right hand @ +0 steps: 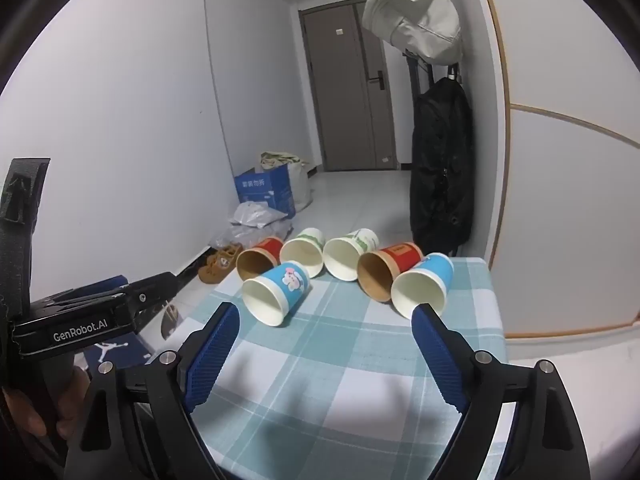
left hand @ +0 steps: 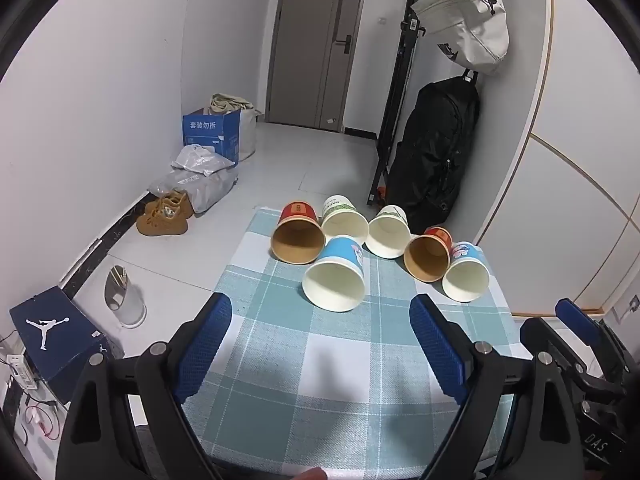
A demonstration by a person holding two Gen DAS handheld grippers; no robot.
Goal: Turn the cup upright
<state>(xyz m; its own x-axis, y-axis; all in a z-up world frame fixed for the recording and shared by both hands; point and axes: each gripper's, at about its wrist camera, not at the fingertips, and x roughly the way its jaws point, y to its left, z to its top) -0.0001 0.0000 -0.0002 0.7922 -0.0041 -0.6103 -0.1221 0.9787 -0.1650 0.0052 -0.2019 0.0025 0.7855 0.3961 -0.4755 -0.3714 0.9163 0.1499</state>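
Several paper cups lie on their sides on the checked tablecloth (left hand: 320,380), mouths toward me. Nearest is a blue cup (left hand: 335,274) (right hand: 276,290). Behind it lie a red cup (left hand: 298,233), a green-patterned cup (left hand: 344,218) and a second green-patterned cup (left hand: 387,232). To the right lie a second red cup (left hand: 429,254) (right hand: 386,270) and a second blue cup (left hand: 466,278) (right hand: 422,286). My left gripper (left hand: 320,312) is open and empty, just short of the nearest blue cup. My right gripper (right hand: 325,320) is open and empty, short of the cup row.
The table's far edge runs just behind the cups. A black backpack (left hand: 436,152) hangs against the wall at right, a pale bag (left hand: 468,24) above it. On the floor at left are a shoe box (left hand: 56,332), brown shoes (left hand: 166,214) and a blue carton (left hand: 212,132).
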